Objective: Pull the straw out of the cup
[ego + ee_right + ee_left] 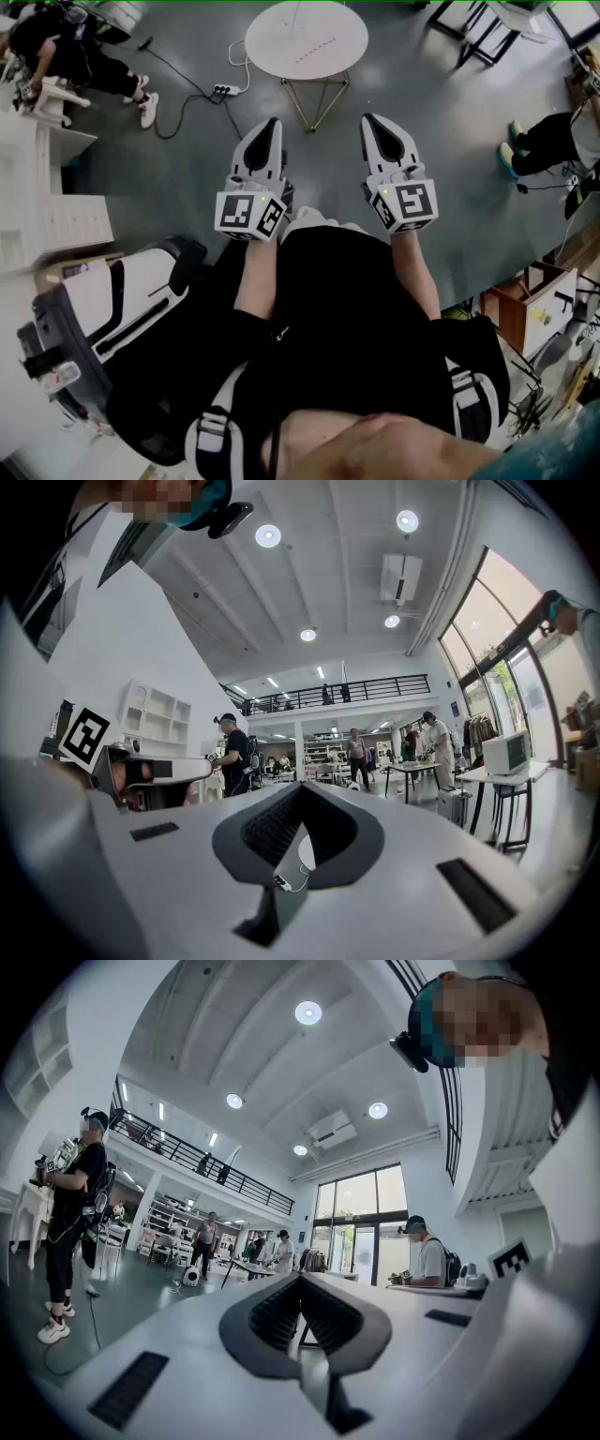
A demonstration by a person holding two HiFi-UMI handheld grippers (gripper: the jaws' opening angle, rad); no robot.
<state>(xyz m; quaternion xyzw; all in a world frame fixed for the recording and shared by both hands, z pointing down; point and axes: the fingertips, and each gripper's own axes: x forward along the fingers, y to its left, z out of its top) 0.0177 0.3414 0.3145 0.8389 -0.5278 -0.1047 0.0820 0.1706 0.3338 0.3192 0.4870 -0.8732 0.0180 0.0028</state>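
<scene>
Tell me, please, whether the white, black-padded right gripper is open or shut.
Shut: in the right gripper view, the right gripper has its black ribbed pads meeting at their tips, with nothing between them.

Big open-plan lab/workshop hall: grey floor point(450, 141) round a round white table point(307, 37), power strip point(222, 90) just left of it, white shelving point(42, 216) further left. High ceiling, mezzanine railing point(328, 692), tall windows point(361, 1218), ppl point(230, 752) w/ head cams.

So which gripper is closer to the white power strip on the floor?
Left. The left gripper is just right of the power strip; the right gripper is farther right.
</scene>
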